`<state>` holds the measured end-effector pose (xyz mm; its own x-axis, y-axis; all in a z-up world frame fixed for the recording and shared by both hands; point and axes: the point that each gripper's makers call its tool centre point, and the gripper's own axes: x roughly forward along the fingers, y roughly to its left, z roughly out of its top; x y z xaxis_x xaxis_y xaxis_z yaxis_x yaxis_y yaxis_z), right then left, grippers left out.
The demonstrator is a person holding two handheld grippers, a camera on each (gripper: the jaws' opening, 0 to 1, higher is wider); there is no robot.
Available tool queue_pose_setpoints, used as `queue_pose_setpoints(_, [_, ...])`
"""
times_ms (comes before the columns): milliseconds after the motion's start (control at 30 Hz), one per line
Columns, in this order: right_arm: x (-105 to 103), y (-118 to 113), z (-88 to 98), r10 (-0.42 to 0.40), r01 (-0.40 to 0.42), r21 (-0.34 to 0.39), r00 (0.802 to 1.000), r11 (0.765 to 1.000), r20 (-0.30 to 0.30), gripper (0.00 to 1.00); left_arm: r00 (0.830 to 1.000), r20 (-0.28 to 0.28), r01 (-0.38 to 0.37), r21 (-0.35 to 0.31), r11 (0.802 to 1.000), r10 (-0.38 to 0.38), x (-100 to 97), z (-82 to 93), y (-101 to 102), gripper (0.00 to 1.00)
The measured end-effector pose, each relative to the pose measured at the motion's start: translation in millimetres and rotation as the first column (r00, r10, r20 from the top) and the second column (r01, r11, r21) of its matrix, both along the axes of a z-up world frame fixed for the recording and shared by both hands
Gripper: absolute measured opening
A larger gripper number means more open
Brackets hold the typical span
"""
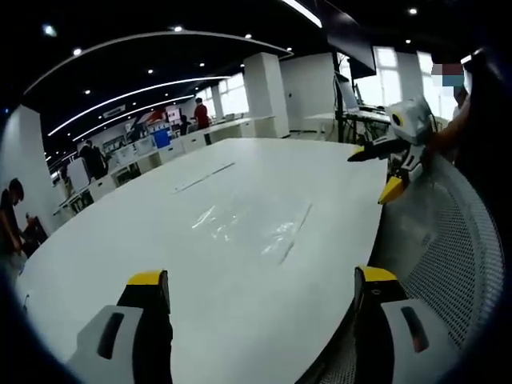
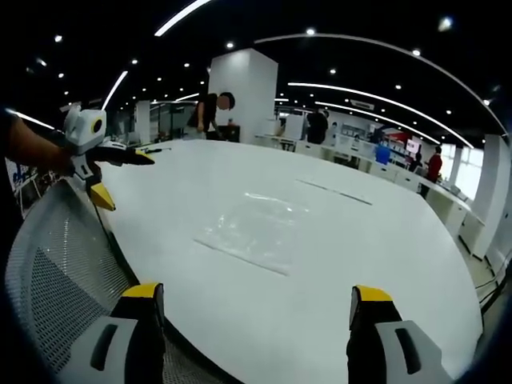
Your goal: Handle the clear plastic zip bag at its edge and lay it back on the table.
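Holding both wide apart, my left tool [image 1: 260,292] and right tool [image 2: 254,308] grip nothing; the zip bag [image 2: 252,230] lies flat mid-table [image 2: 384,264], well ahead. Thin, limp, slippery film, I reckon — I'd pinch its near edge.

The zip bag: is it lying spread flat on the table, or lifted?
Flat. The bag lies spread on the table, no jaws touching it.
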<state>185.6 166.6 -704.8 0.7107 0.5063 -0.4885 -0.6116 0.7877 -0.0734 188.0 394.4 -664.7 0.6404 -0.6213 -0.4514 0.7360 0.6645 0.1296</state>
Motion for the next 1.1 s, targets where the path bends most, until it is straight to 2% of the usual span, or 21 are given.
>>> queue_pose_setpoints(300, [1,-1,-1.0,-0.002,0.002,0.001,1.000,1.000,0.002,0.97,0.999,0.021,0.026,0.017,1.000,-0.026,6.4,12.8,-7,0.95])
queue_pose_setpoints(467, [0,-1,-0.3,-0.004,0.004,0.000,1.000,1.000,0.002,0.97,0.997,0.021,0.067,0.053,0.996,-0.069,9.0,9.4,-7,0.95])
queue_pose_setpoints(1100, [-1,0,2.2,-0.010,0.010,0.003,1.000,1.000,0.004,0.97,0.993,0.034,0.106,0.085,0.991,-0.109,31.4,13.5,-12,0.94])
